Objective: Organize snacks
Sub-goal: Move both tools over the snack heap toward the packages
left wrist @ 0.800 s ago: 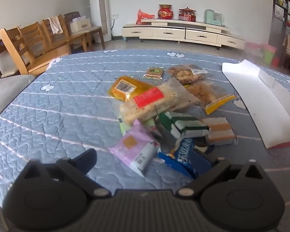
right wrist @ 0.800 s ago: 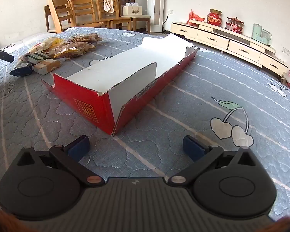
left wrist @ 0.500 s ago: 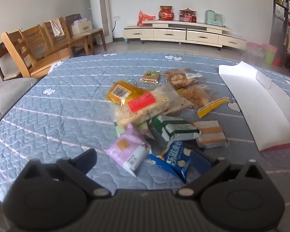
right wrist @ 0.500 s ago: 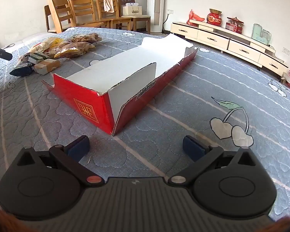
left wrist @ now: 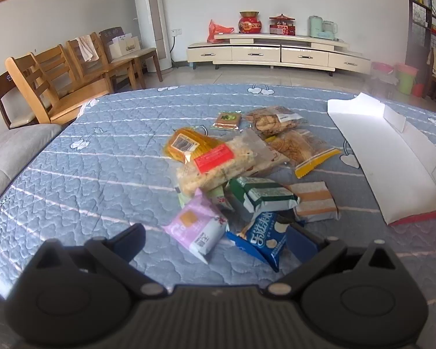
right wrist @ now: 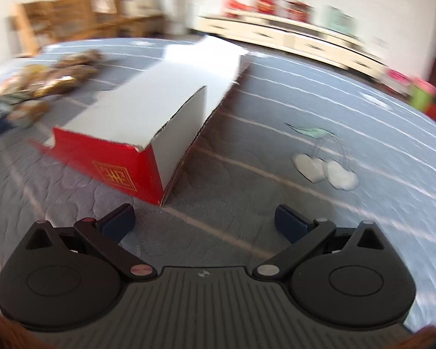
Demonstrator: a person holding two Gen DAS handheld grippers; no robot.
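snacks (left wrist: 235, 180) heaped; long red box (right wrist: 148, 116) runs away from view.

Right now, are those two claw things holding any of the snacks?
No. The left gripper and right gripper are both open and empty; the snacks lie untouched.

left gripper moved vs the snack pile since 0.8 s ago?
Yes. The left gripper has backed away from the snack pile: the blue packet, earlier partly hidden behind its finger, now shows nearly whole.
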